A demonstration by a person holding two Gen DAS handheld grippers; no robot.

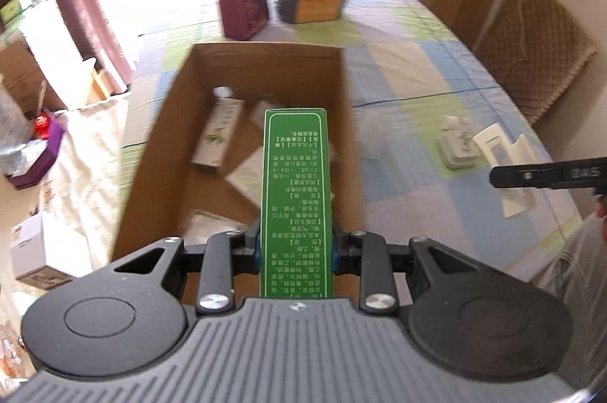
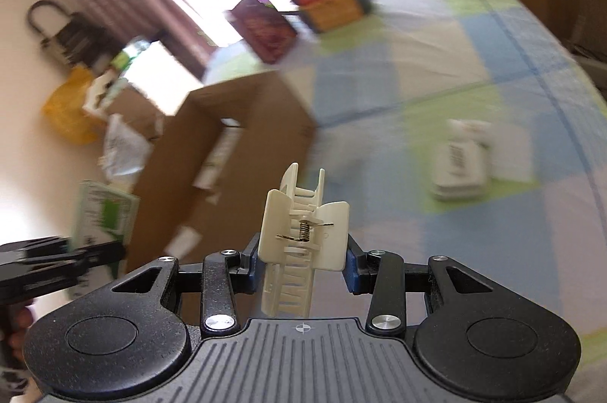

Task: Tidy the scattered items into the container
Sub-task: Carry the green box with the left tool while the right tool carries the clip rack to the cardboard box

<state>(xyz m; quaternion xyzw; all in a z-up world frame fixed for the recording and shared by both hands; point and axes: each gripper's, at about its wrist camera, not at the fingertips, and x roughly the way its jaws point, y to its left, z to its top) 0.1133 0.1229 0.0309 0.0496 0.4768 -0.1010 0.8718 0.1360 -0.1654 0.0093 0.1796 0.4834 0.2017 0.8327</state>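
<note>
Left gripper (image 1: 296, 247) clamps a long green printed carton (image 1: 295, 198) above the open brown cardboard box (image 1: 159, 152), apparently awaiting release; right gripper (image 2: 301, 268) grips a cream plastic hair claw (image 2: 303, 232) beside it.

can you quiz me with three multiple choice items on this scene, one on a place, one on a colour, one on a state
1. Where is the green box?
A. Held over the open cardboard box
B. Flat on the tablecloth
C. On the chair

2. What colour is the hair clip?
A. Black
B. Cream white
C. Red

3. What state is the right gripper in?
A. Open and empty
B. Out of view
C. Shut on the hair clip

Answers:
1 A, the left gripper holds the green box out above the cardboard box's open top.
2 B, the right wrist view shows pale cream plastic with a metal spring.
3 C, its jaws press the clip from both sides.
</note>
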